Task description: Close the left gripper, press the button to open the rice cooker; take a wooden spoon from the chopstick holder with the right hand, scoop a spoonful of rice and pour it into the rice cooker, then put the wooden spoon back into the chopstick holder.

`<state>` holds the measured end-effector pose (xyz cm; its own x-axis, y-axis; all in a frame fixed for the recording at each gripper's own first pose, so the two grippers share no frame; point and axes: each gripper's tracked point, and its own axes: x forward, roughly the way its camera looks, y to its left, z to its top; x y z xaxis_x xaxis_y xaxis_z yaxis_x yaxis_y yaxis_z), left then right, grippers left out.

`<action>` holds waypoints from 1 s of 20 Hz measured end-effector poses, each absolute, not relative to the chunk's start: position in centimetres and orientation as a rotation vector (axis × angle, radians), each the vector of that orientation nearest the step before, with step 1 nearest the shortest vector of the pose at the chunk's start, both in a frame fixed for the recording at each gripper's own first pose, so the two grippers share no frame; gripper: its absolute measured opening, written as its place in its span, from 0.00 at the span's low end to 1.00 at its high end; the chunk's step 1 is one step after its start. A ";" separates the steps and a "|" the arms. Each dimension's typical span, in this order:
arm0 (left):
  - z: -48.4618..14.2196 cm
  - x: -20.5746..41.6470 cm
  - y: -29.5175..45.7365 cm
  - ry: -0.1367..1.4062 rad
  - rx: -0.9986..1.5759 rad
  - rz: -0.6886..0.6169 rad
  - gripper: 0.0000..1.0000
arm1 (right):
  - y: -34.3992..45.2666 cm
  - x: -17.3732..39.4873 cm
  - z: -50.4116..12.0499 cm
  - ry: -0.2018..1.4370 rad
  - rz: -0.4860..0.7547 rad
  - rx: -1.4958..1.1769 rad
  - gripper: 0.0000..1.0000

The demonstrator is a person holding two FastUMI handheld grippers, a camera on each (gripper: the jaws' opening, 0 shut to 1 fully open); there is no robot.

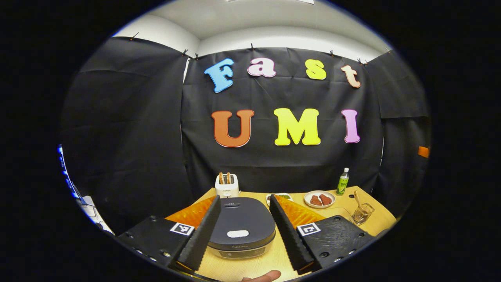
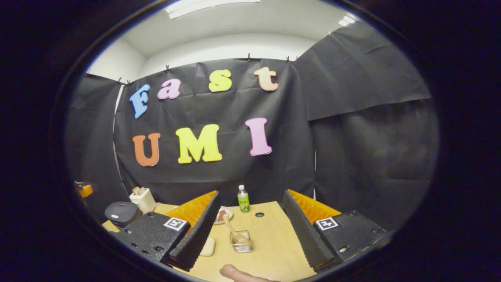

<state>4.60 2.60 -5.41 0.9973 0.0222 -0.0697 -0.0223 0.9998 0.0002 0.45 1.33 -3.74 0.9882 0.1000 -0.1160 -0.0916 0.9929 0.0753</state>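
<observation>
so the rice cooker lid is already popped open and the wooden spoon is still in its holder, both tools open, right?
Not quite: the rice cooker is shut, its lid lying flat, as the left gripper view shows. The rest holds: the wooden spoon stands in the chopstick holder, and the left tool and right tool are both open.

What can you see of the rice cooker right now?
The rice cooker is a dark, rounded-square appliance with a glossy lid, shut. A pale oval button sits near the lid's front edge, and a lighter band with a panel runs below. It stands upright on the wooden table, in front of a white toaster. In the left gripper view it lies between the open fingers, untouched. The right gripper view shows it far left.
</observation>
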 end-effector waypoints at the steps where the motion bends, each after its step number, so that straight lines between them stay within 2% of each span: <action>1: -6.2 5.1 2.3 0.083 0.008 0.006 0.75 | 1.4 0.5 -3.9 0.128 0.099 0.073 1.00; 2: -6.9 5.5 2.1 0.095 0.016 -0.004 0.66 | 1.5 0.7 -4.1 0.134 0.099 0.069 1.00; 3: -7.7 5.9 2.0 0.115 0.022 -0.010 0.69 | 1.7 0.7 -4.4 0.139 0.098 0.064 1.00; 4: -8.6 6.3 1.9 0.136 0.025 -0.015 0.34 | 1.8 0.8 -4.5 0.139 0.098 0.059 1.00; 5: -9.4 6.5 2.0 0.154 0.021 -0.012 0.35 | 1.9 1.0 -4.6 0.138 0.098 0.055 1.00; 6: -10.2 7.1 2.1 0.174 0.015 -0.009 0.22 | 1.9 0.9 -5.0 0.144 0.097 0.051 1.00; 7: -10.8 7.4 2.3 0.196 0.002 -0.005 0.24 | 2.1 0.9 -5.4 0.150 0.105 0.051 1.00; 8: -11.9 7.8 2.3 0.224 -0.018 -0.008 0.03 | 2.3 0.9 -5.7 0.155 0.113 0.053 1.00; 10: -14.3 8.3 3.3 0.296 -0.053 0.039 0.00 | 2.1 1.0 -6.5 0.173 0.111 0.048 1.00; 14: -17.0 9.4 4.3 0.377 -0.065 0.071 0.00 | 1.8 1.2 -6.7 0.160 0.106 0.021 1.00; 18: -19.8 9.8 4.5 0.464 -0.121 0.065 0.00 | 1.7 0.9 -6.9 0.155 0.110 0.014 1.00; 20: -19.8 9.9 4.5 0.453 -0.130 0.056 0.00 | 1.8 0.7 -7.0 0.153 0.115 0.006 1.00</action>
<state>9.93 4.55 -19.80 0.8976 0.0251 -0.4402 -0.0831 0.9901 -0.1129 0.72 1.78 -7.00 0.9818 0.1146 -0.1517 -0.1136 0.9934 0.0152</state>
